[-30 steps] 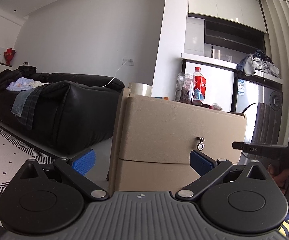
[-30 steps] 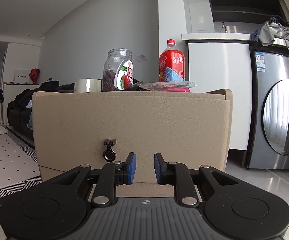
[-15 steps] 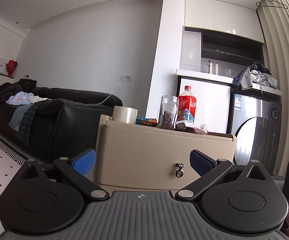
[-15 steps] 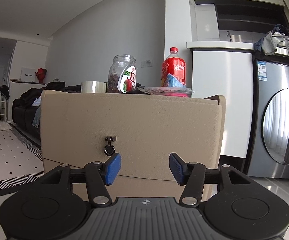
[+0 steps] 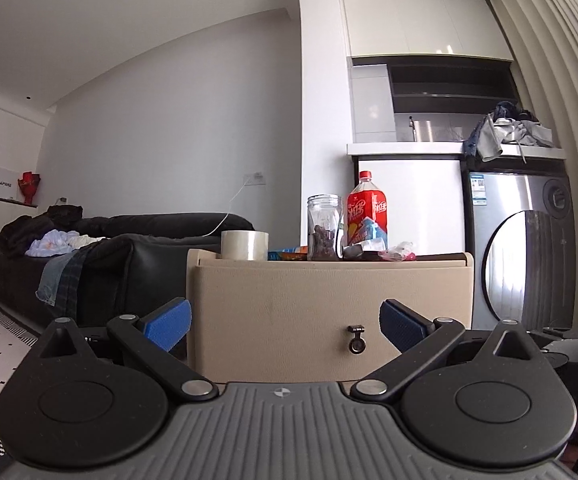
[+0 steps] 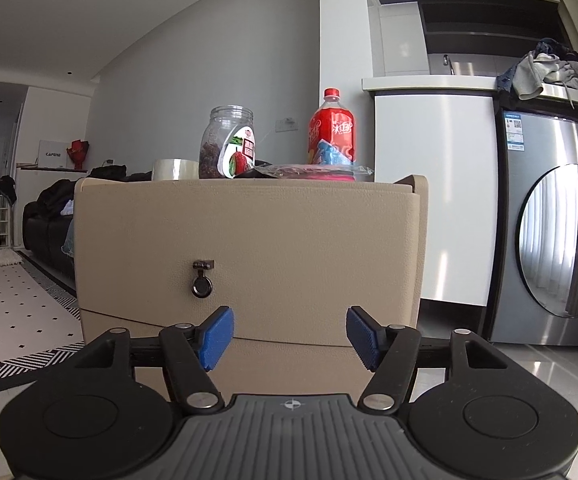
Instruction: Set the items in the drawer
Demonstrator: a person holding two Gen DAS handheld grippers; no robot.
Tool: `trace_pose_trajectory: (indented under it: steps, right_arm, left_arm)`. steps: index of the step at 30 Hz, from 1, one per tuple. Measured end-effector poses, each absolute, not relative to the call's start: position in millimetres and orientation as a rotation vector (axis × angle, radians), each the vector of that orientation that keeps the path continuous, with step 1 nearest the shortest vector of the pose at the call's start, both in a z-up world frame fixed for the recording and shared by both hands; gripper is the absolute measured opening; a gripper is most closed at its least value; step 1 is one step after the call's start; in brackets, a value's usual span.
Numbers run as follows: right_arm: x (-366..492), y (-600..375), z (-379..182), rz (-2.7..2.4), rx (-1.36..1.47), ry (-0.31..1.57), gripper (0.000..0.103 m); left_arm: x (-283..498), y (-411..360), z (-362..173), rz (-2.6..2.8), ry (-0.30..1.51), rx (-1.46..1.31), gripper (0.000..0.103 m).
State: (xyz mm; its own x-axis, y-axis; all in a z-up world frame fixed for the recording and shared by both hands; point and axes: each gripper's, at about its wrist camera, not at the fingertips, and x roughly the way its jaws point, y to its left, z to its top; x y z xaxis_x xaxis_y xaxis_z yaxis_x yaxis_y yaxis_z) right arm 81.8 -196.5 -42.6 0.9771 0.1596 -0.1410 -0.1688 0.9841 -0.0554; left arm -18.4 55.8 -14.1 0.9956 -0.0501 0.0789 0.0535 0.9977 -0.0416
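Left wrist view: left gripper (image 5: pixel 285 322) is holding its blue pads wide apart, empty, facing the beige drawer unit (image 5: pixel 273 312). The drawer's ring pull (image 5: pixel 357 340) is hanging right of centre, drawer shut. On top, tape roll (image 5: pixel 245 245), glass jar (image 5: pixel 324 227) and red bottle (image 5: pixel 367 212) are standing left to right.

Right wrist view: right gripper (image 6: pixel 289 334) is holding its pads apart, empty, near the drawer front, below and right of the pull. A washing machine (image 6: pixel 553 236) is standing at right.

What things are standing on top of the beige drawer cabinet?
On the beige cabinet: tape roll, glass jar, red bottle, plastic packets. Its top surface behind them is hidden.
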Motion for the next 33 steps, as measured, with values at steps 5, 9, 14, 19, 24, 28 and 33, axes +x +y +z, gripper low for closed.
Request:
trace_pose_trajectory:
  steps: [5, 9, 14, 19, 24, 28, 33]
  right_arm:
    - [82.7, -201.3, -44.6, 0.160, -0.053, 0.153, 0.066]
    - [81.2, -203.9, -45.0, 0.172, -0.034, 0.155, 0.066]
    - [78.4, -207.4, -43.4, 0.180, -0.020, 0.153, 0.067]
    - [77.8, -211.3, -47.1, 0.166, -0.013, 0.158, 0.070]
    - [80.7, -222.4, -47.9, 0.167, 0.040, 0.181, 0.070]
    - [81.0, -229.7, -48.6, 0.132, 0.076, 0.186, 0.070]
    - [78.1, -233.7, -49.1, 0.125, 0.091, 0.184, 0.070]
  left_arm:
    - [-13.7, 50.3, -14.9, -0.062, -0.036, -0.106, 0.103]
    - [-15.8, 44.5, -16.7, -0.070, -0.041, -0.083, 0.103]
    - [-20.4, 38.6, -17.2, -0.052, -0.057, -0.063, 0.103]
    - [-15.1, 38.0, -22.5, -0.024, -0.030, -0.081, 0.103]
    - [-14.0, 36.5, -26.7, -0.015, -0.013, -0.094, 0.103]
    - [-13.3, 34.9, -27.5, 0.012, -0.008, -0.070, 0.103]
    - [-11.4, 40.1, -26.4, 0.026, 0.007, -0.090, 0.103]
